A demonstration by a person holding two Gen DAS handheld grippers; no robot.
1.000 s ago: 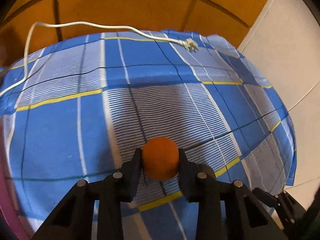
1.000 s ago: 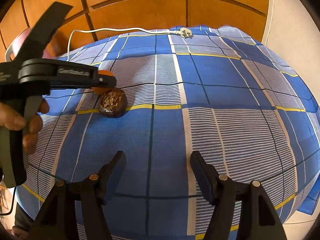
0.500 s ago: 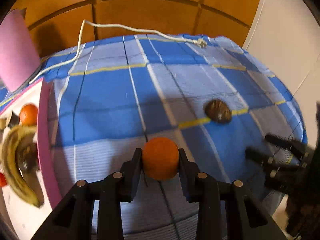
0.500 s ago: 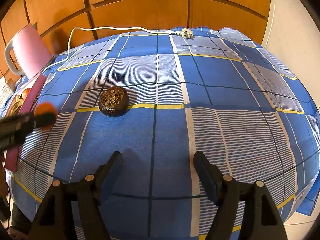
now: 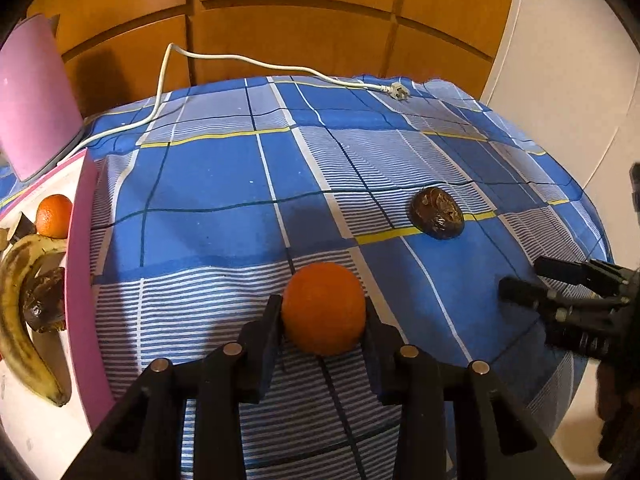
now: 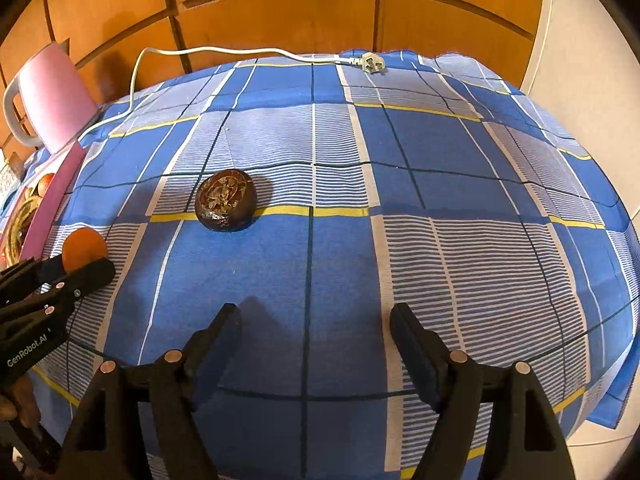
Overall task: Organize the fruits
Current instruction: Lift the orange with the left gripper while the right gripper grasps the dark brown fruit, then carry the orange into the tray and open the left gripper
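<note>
Holding an orange between my left jaws, I see in the left wrist view that both pads press its sides, though the jaws have just been easing apart a little with the fruit still clamped between them. The orange hangs over the blue checked cloth on the bench, near the pink-rimmed tray at the left. That tray already carries a second orange, a spotted banana and a dark piece I cannot name. To do this step well, I judge I should keep the squeeze even, carry the fruit over the pink rim rather than into it, and release only above a bare patch beside the banana, low enough that it will not roll. A dark brown fruit lies alone on the cloth to the right, with my right jaws showing at the edge, near it but apart.

In the right wrist view my right jaws stand wide apart with nothing between them, having just narrowed slightly, aimed at open cloth short of the brown fruit. This view adds the pink kettle with its handle and the white cord ending in a plug, but shows little of the tray's contents, which only the left view lays out clearly.
</note>
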